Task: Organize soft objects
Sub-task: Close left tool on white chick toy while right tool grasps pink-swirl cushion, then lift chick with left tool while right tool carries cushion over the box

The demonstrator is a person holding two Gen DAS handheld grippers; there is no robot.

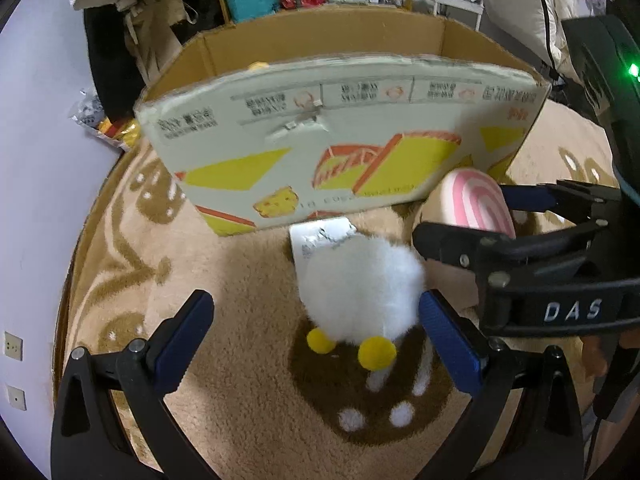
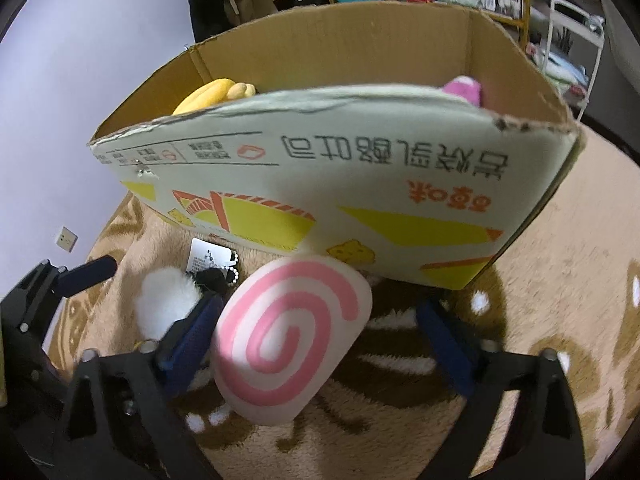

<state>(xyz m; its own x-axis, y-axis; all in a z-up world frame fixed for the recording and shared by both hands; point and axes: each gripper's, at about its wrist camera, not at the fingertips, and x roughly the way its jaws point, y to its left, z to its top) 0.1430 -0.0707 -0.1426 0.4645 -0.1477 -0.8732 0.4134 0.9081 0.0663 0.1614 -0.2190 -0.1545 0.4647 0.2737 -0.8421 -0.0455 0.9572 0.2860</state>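
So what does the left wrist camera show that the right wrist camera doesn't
Only the left wrist view shows the white plush's two yellow pom-poms and crinkly packets beside the wall. Only the right wrist view shows a yellow plush and a pink one inside the cardboard box. Both show the box, the white plush, its tag, the pink spiral cushion and the rug.

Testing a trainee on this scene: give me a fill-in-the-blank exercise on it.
1. The white pompom has two ____ balls.
2. The spiral on the cushion is ____.
3. Both toys lie on the ____, in front of the box.
4. The right gripper has its jaws ____.

Missing: yellow; pink; carpet; open
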